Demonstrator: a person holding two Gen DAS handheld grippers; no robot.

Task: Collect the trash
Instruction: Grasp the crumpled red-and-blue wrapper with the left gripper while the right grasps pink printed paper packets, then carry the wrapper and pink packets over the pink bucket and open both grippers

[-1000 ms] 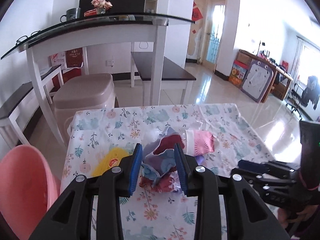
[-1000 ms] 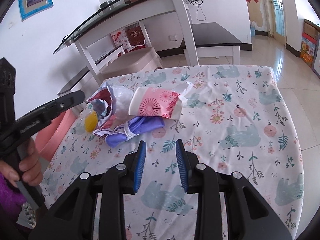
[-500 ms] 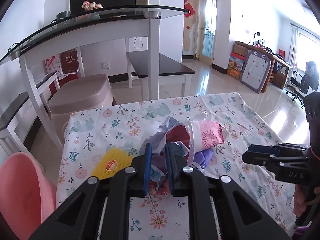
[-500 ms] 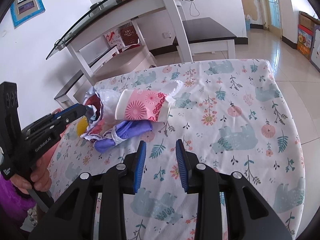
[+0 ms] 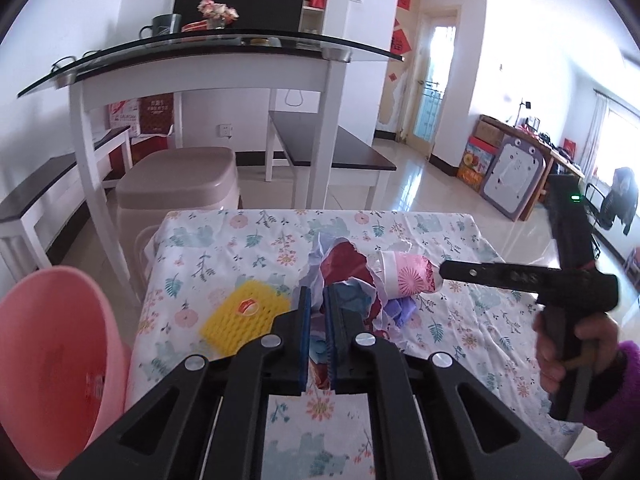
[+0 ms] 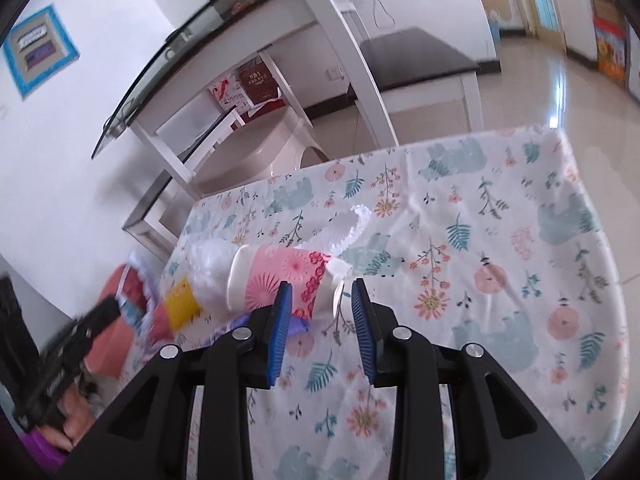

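A heap of trash lies on the floral tablecloth (image 5: pixel 460 328): a crumpled red, white and blue wrapper (image 5: pixel 346 276), a pink paper cup (image 5: pixel 404 278) on its side, a purple scrap (image 5: pixel 396 308) and a yellow foam net (image 5: pixel 246 314). My left gripper (image 5: pixel 316 304) is shut on the crumpled wrapper, at the heap's near edge. My right gripper (image 6: pixel 320 304) is open, its fingertips straddling the base end of the pink paper cup (image 6: pixel 280 280). In the right wrist view the left gripper (image 6: pixel 96 320) shows blurred at the wrapper (image 6: pixel 134 288).
A pink plastic basin (image 5: pixel 52 352) stands on the floor left of the table. A beige lidded bin (image 5: pixel 180 184) stands beyond the table's far edge, under a white glass-topped desk (image 5: pixel 208 56). A dark bench (image 5: pixel 332 148) stands further back.
My left gripper has closed onto the crumpled wrapper and lifted a little. My right gripper has moved forward and left, up to the pink cup, staying open.
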